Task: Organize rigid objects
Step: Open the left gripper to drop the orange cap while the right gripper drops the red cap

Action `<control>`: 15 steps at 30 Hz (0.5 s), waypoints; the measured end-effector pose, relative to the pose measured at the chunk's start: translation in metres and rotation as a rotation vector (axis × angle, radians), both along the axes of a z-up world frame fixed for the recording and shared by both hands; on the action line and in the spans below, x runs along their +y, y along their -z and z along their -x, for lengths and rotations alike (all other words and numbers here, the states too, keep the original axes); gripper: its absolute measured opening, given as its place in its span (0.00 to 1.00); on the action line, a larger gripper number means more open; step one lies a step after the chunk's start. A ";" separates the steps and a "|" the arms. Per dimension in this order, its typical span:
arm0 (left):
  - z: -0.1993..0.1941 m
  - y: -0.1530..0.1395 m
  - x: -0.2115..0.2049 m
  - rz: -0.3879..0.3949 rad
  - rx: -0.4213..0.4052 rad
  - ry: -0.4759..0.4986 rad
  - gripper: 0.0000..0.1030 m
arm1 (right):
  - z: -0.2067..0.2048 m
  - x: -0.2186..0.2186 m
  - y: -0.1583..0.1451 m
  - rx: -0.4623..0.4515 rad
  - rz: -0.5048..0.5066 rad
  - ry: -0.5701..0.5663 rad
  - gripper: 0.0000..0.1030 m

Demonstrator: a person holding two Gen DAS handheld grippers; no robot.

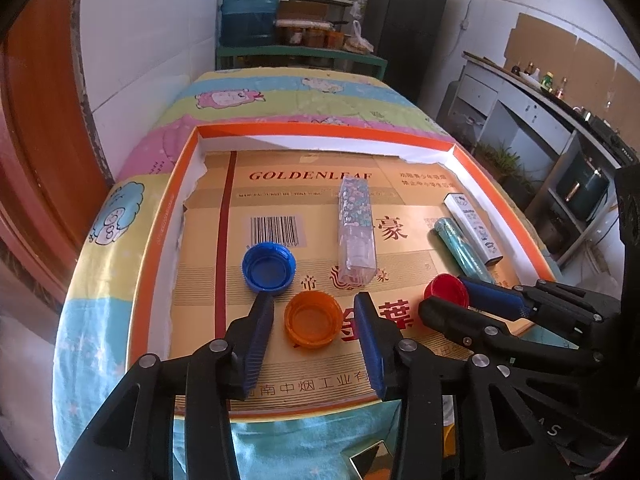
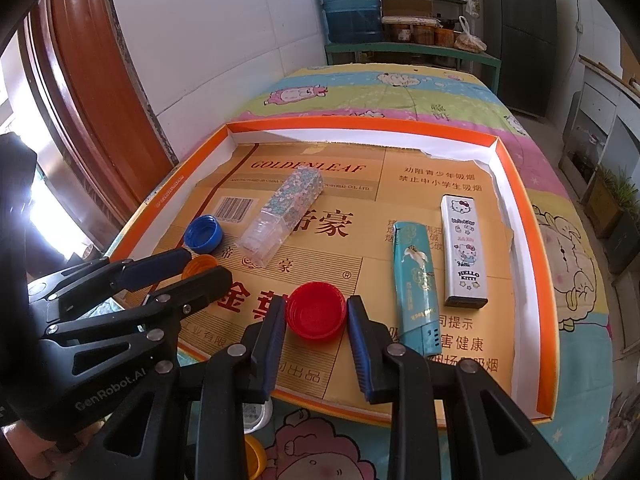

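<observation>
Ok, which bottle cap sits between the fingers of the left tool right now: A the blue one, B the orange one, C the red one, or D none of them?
B: in the left wrist view the orange cap lies open side up between the left tool fingers, with gaps either side; the blue cap lies beyond its left finger and the red cap is at the right tool.

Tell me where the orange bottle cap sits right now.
In the left wrist view the orange cap lies open side up on the tray's cardboard floor, between the left gripper's open jaws, beside the blue cap.
</observation>
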State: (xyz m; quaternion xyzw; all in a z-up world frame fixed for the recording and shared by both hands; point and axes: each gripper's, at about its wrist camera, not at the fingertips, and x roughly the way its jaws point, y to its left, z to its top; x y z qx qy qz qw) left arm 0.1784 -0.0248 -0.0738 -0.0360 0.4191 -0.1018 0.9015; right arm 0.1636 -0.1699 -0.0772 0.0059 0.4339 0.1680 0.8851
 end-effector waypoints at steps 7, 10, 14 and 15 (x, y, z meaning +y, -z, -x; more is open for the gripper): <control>0.004 -0.004 0.001 0.001 -0.009 -0.001 0.42 | 0.003 -0.003 -0.005 -0.012 -0.002 0.014 0.30; 0.007 -0.007 0.001 0.005 -0.016 -0.001 0.42 | 0.006 -0.005 -0.008 -0.015 -0.004 0.017 0.30; 0.012 -0.012 0.001 0.007 -0.023 -0.002 0.42 | 0.009 -0.006 -0.012 -0.020 -0.006 0.018 0.30; 0.013 -0.012 0.002 0.008 -0.024 -0.003 0.42 | 0.010 -0.006 -0.013 -0.021 -0.006 0.018 0.30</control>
